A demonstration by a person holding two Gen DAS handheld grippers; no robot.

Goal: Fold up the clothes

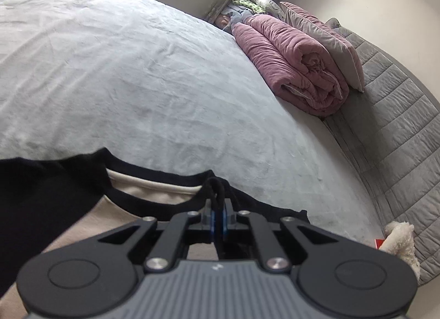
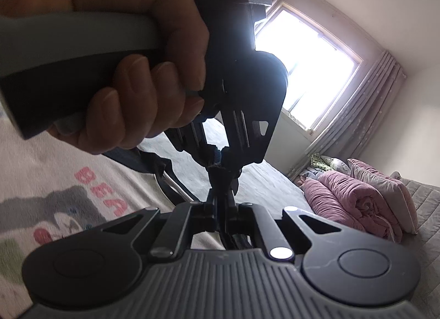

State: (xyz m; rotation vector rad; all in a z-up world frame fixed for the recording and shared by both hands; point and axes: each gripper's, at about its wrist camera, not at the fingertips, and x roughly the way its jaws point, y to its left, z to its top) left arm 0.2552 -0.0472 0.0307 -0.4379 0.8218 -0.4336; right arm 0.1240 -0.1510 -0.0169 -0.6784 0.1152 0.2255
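Cream top, black trim, pinched at the collar

The shirt (image 1: 90, 217) lies on the bed (image 1: 137, 71) — both claws, left claw (image 1: 219, 214) and right claw (image 2: 221, 195), clamp its black neckline (almost touching); folded state unclear — body mostly hidden.

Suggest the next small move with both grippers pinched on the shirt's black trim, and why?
Probably carry the pinched edge together across the cream shirt and lay it down to make a fold. The left gripper and right gripper are both shut on its black trim, almost touching, and the bed ahead lies bare.
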